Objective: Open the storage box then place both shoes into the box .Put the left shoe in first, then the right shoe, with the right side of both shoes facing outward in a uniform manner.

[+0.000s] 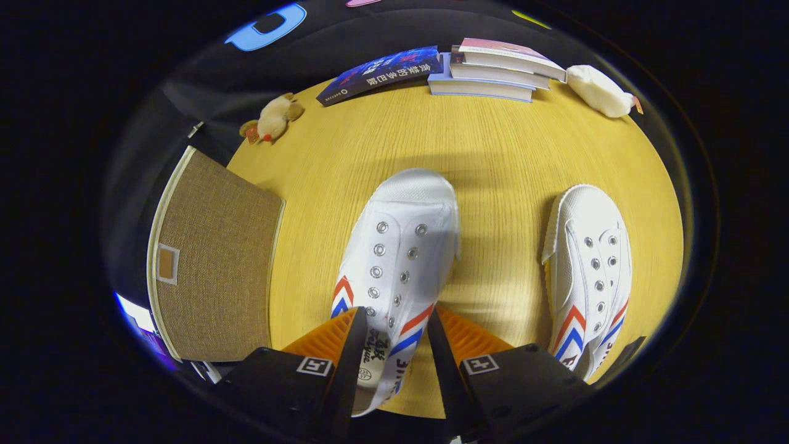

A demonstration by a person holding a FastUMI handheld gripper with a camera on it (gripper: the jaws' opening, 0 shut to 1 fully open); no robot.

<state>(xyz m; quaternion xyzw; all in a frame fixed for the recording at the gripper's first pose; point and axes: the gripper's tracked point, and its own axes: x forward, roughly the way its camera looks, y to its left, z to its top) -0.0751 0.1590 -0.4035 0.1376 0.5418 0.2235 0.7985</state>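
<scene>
My tool (392,330) straddles the heel end of the near shoe (397,259), one finger at each side of it; I cannot tell whether both press on it. The second shoe (588,271) lies on the counter (493,142), well apart. The storage box (212,271) stands beside them, lid on. Step in hand, as I judge it: gripping the first shoe. Next: confirm grip, lift.

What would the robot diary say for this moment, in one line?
gripper: open, straddling left shoe heel | right shoe: on table | storage box: lid closed
</scene>
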